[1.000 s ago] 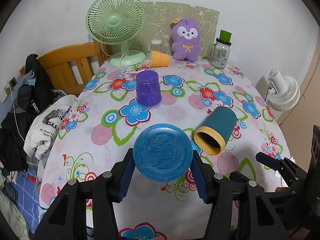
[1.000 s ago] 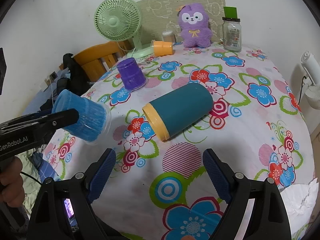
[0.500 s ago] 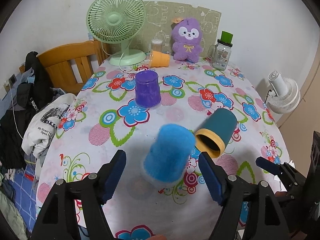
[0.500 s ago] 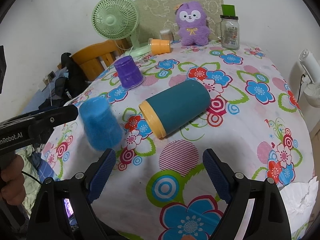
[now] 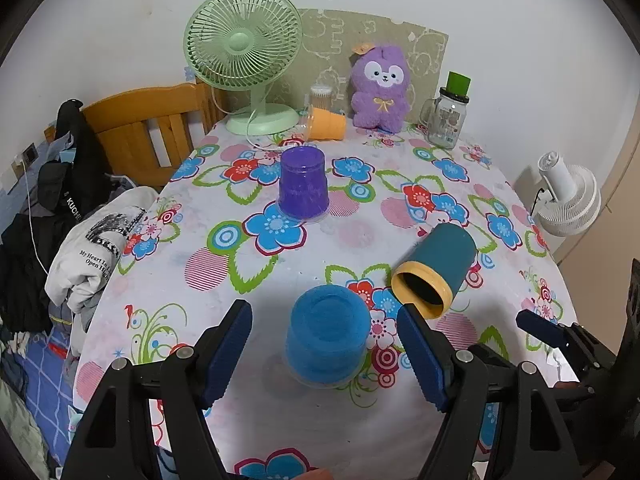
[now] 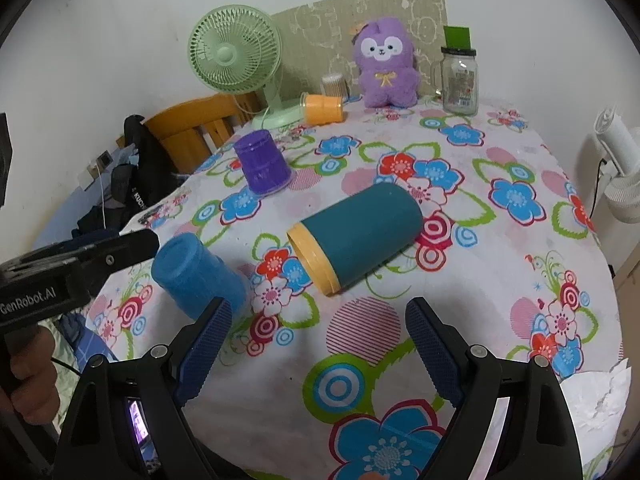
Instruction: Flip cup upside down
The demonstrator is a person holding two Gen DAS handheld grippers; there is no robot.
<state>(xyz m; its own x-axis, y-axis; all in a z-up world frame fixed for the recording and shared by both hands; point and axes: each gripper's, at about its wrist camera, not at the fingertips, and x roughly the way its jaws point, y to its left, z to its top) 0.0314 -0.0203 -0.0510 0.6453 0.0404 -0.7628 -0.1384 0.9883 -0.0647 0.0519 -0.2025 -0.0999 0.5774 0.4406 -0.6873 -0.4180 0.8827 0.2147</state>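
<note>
A blue cup [image 5: 328,336] stands upside down on the flowered tablecloth [image 5: 256,264], between the fingers of my left gripper [image 5: 325,354], which is open and not touching it. In the right wrist view the blue cup [image 6: 198,276] stands at the left. A teal cup with a yellow rim [image 5: 434,276] lies on its side just right of it, also seen in the right wrist view [image 6: 356,236]. My right gripper [image 6: 318,354] is open and empty, in front of the teal cup.
A purple cup [image 5: 303,186] stands upside down farther back. An orange cup [image 5: 326,124] lies on its side near a green fan [image 5: 244,52], a purple plush [image 5: 380,88] and a glass jar [image 5: 444,120]. A wooden chair [image 5: 148,132] with clothes stands left.
My left gripper held the blue cup tilted in the air, then opened and let it go. The cup now stands upside down on the table. The right gripper stayed put.
</note>
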